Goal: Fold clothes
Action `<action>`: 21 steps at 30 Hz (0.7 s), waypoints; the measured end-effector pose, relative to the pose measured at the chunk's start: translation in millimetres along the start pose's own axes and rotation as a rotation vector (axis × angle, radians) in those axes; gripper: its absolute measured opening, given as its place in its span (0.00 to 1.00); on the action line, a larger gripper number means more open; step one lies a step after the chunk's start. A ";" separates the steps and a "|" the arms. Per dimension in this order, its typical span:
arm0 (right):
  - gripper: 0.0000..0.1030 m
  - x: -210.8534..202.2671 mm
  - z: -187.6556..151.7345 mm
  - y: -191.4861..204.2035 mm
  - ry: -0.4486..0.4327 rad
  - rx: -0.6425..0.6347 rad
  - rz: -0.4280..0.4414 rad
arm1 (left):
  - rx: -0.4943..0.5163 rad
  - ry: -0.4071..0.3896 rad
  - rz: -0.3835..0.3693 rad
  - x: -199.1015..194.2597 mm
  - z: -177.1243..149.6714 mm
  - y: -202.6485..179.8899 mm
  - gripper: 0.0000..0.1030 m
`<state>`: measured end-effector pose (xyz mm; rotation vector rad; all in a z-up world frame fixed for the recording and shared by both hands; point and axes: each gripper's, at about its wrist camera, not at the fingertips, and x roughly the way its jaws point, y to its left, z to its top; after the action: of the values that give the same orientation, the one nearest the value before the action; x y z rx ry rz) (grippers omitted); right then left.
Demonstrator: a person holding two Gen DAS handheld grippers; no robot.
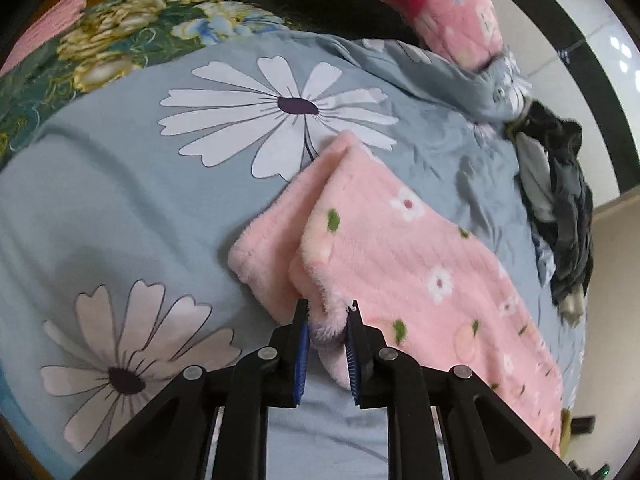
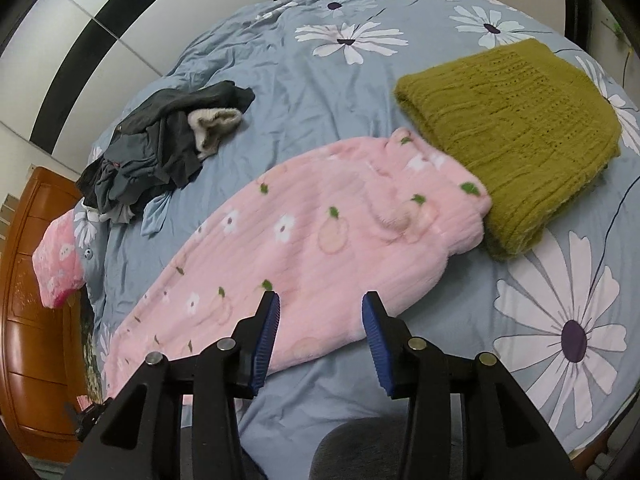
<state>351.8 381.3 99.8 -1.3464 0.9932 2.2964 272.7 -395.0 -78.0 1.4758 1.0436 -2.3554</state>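
Observation:
Pink fleece trousers [image 1: 400, 248] with a flower and fruit print lie folded lengthwise on the grey-blue daisy bedspread [image 1: 120, 200]. My left gripper [image 1: 329, 308] is shut on the hem of one leg cuff at the near end. In the right wrist view the same trousers [image 2: 304, 248] stretch from lower left to the middle. My right gripper [image 2: 320, 300] is open and empty, just above the trousers' near edge at the waist end.
A folded olive knit sweater [image 2: 516, 136] lies against the trousers' far end. A heap of dark grey clothes [image 2: 160, 144] lies at the left, and shows in the left wrist view [image 1: 560, 200]. A pink fleece top [image 2: 56, 264] hangs at the bed edge by a wooden cabinet [image 2: 32, 320].

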 end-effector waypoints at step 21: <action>0.43 18.3 -5.9 0.8 0.044 -0.004 -0.053 | 0.032 -0.059 0.076 14.3 39.4 28.5 0.13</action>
<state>345.7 375.1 82.6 -1.4137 0.9545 2.2405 251.0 -438.2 -93.0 1.4209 0.9238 -2.3585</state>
